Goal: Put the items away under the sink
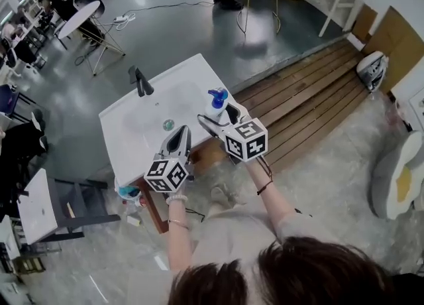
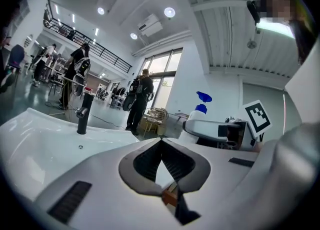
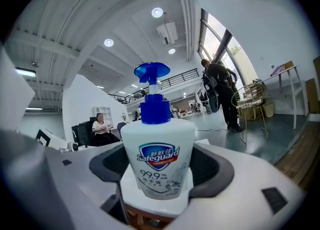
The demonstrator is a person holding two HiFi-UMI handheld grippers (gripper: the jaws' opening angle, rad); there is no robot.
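Note:
A white soap pump bottle [image 1: 216,101] with a blue pump stands upright at the right edge of the white sink top [image 1: 132,139]. My right gripper [image 1: 215,115] is shut on its body. The right gripper view shows the bottle [image 3: 157,154] filling the space between the pads of that gripper [image 3: 160,171]. My left gripper [image 1: 180,132] hovers over the sink's front edge, just left of the bottle. In its own view, that left gripper [image 2: 161,142] has its jaw tips meeting with nothing between them. The bottle's pump [image 2: 203,97] and the right gripper [image 2: 215,129] show to its right.
A black faucet [image 1: 141,82] stands at the back of the basin, and a drain [image 1: 168,124] lies in its middle. A teal object [image 1: 129,192] sits low by the sink's left front corner. Wooden decking [image 1: 311,98] runs to the right. A white side table [image 1: 36,207] stands at the left.

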